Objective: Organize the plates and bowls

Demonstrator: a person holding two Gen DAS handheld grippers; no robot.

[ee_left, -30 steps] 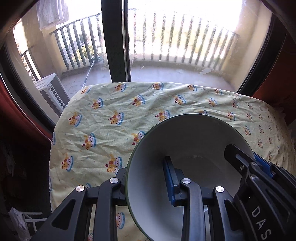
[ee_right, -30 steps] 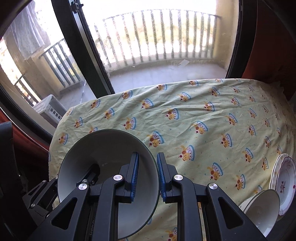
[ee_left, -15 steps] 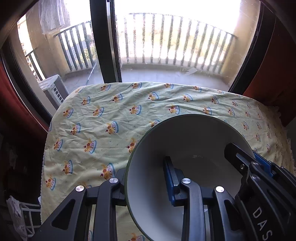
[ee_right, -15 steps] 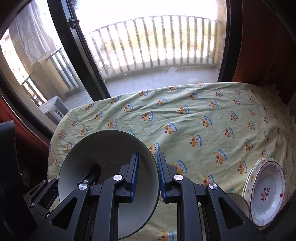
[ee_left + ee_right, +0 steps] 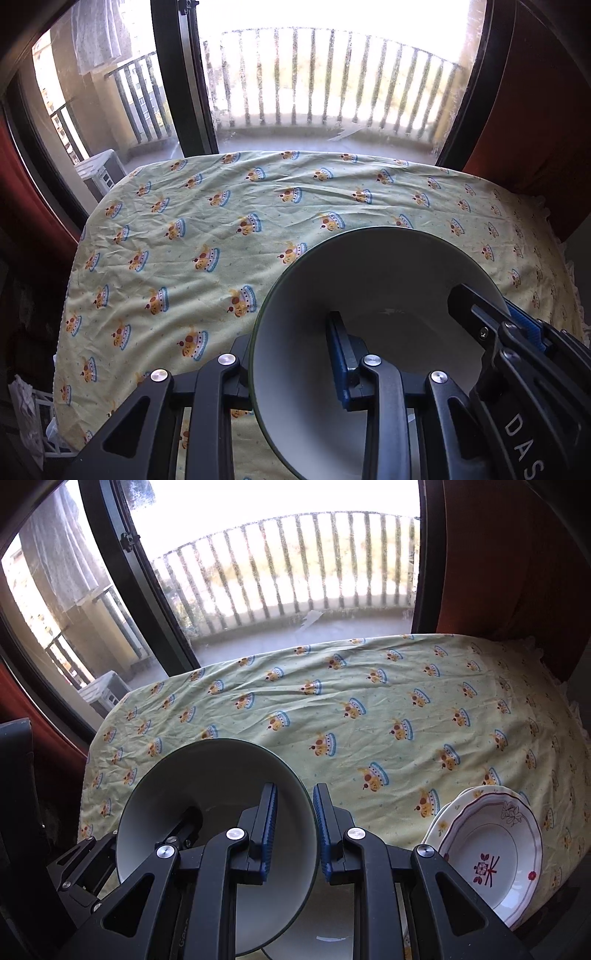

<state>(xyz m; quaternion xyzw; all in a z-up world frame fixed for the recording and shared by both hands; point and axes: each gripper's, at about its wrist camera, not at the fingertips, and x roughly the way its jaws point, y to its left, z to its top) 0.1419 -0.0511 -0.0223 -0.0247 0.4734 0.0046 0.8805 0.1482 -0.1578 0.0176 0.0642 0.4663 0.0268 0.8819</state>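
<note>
Over the counter (image 5: 369, 720) in its yellow crown-print cloth, both grippers' jaws clamp one dark-rimmed white ceramic bowl (image 5: 207, 797), apparently mid-carry, with nesting it in the white bowl (image 5: 317, 936) below likely next.

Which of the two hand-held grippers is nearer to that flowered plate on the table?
Right. The right hand-held gripper, clamped on the bowl rim, has the flowered plate just beside it. The left hand-held gripper grips the bowl's opposite rim, farther away.
</note>
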